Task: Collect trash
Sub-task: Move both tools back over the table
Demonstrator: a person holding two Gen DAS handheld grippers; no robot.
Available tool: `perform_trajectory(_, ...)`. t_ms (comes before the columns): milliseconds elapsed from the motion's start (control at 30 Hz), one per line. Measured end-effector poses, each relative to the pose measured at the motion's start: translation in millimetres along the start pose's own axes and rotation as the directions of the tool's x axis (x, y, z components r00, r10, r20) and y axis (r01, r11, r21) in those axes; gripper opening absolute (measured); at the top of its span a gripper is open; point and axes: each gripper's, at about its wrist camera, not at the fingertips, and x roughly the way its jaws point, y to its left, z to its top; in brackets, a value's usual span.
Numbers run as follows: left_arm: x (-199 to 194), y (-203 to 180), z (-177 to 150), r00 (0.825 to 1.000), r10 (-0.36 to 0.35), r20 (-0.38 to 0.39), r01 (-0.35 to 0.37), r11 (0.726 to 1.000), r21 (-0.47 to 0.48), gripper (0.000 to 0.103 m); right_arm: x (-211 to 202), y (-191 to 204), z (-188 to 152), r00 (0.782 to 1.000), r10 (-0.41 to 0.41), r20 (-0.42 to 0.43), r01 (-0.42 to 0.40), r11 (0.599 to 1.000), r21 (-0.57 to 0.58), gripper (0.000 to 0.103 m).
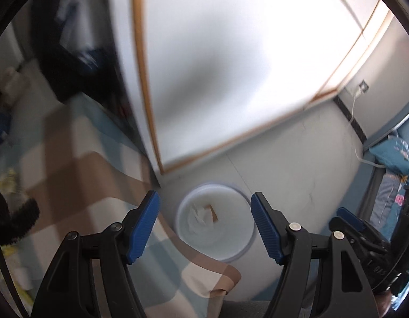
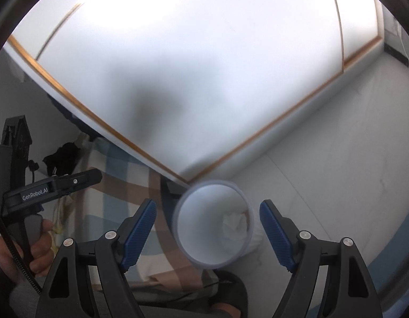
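Observation:
A round white trash bin [image 1: 239, 246] stands on the pale floor beside the bed. Crumpled white paper [image 1: 198, 216] and a brown scrap [image 1: 212, 212] lie in it. My left gripper [image 1: 205, 228] is open and empty above the bin. In the right wrist view the same bin [image 2: 199, 228] shows from above, with white paper [image 2: 235, 225] at its bottom. My right gripper [image 2: 208, 232] is open and empty over it. The left gripper's body [image 2: 58, 184] shows at the left, held by a hand.
A checked blue, brown and white bedcover [image 1: 79, 164] hangs beside the bin. A white wardrobe door with a wooden trim [image 1: 217, 66] stands behind. Yellow and white items [image 1: 11, 182] lie on the bed at the left. A blue pillow [image 1: 392, 153] and a cable [image 1: 357, 127] are at the right.

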Motion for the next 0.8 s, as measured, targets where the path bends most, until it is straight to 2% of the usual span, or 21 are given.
perform_trajectory(67, -17.3, 9.4, -2.8, 0.998, 0.023, 0.052, -0.023, 1.0, -0.014, 0.076, -13.5, 11.6, 5.7, 1.0, 0.006, 0.026, -0.005, 1.0, -0.026, 0.08)
perform_trajectory(167, -47.5, 25.4, -6.5, 0.99, 0.048, 0.129, -0.041, 0.998, -0.055, 0.079, -38.8, 34.9, 15.6, 0.996, 0.024, 0.083, -0.019, 0.998, -0.067, 0.08)
perform_trajectory(333, -96.1, 60.8, -18.9, 0.962, 0.113, 0.247, -0.085, 0.989, -0.122, 0.082, -78.7, 78.4, 27.1, 0.984, 0.058, 0.17, -0.033, 0.989, -0.146, 0.081)
perform_trajectory(567, -164.1, 113.9, -46.5, 0.898, 0.219, 0.38, -0.138, 0.963, -0.231, 0.093, -113.4, 163.7, 20.3, 0.958, 0.185, 0.219, -0.113, 0.945, -0.306, 0.087)
perform_trajectory(700, -188.5, 145.7, -67.4, 0.864, 0.288, 0.413, -0.173, 0.94, -0.293, 0.094, -115.0, 210.8, 2.0, 0.946, 0.246, 0.212, -0.152, 0.912, -0.38, 0.089)
perform_trajectory(800, -201.3, 168.9, -87.0, 0.841, 0.347, 0.414, -0.204, 0.914, -0.352, 0.096, -110.5, 238.9, -12.2, 0.939, 0.282, 0.195, -0.181, 0.89, -0.419, 0.09)
